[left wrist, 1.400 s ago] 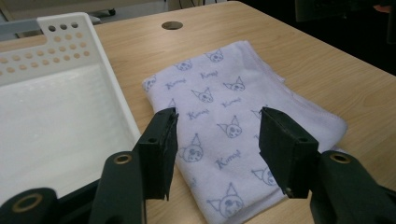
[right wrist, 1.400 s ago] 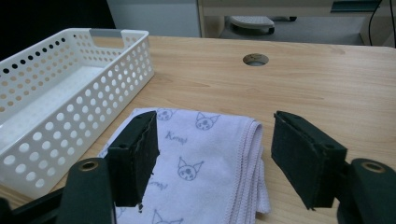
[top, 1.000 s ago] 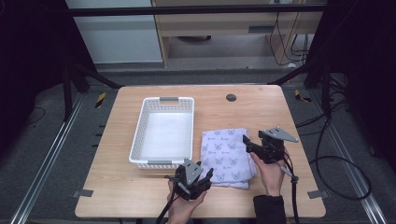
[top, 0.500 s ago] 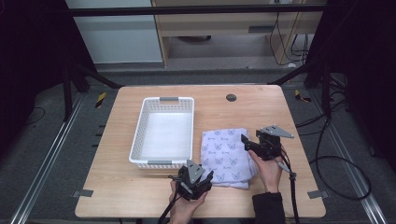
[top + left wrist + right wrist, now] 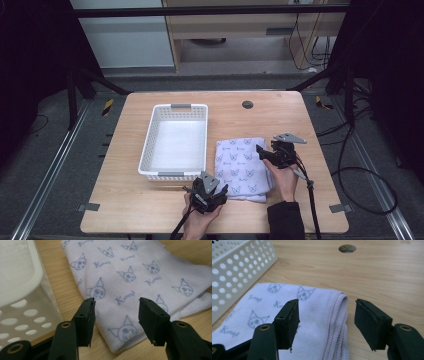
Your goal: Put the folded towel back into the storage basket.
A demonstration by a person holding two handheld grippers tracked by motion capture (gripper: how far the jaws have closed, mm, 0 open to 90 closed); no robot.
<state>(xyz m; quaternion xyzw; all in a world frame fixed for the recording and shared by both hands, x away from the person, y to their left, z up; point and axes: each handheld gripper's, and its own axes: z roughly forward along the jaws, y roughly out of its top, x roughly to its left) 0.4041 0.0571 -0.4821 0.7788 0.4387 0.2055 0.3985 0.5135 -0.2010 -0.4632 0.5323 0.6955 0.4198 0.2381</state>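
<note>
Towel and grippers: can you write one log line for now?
left hand-held gripper: open, at towel corner | right hand-held gripper: open, over towel edge

At the lower centre of the high view, the left black two-jaw tool [image 5: 220, 191] carried a grey three-cornered plate and trailed a black cable. The right black two-jaw tool [image 5: 260, 151] had the same plate and cable. A dark sleeve [image 5: 285, 220] covered that forearm. Brass-coloured screws marked the jaw bases.

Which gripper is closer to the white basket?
Left. The left gripper sits just off the basket's near right corner; the right gripper is across the towel from it.
</note>
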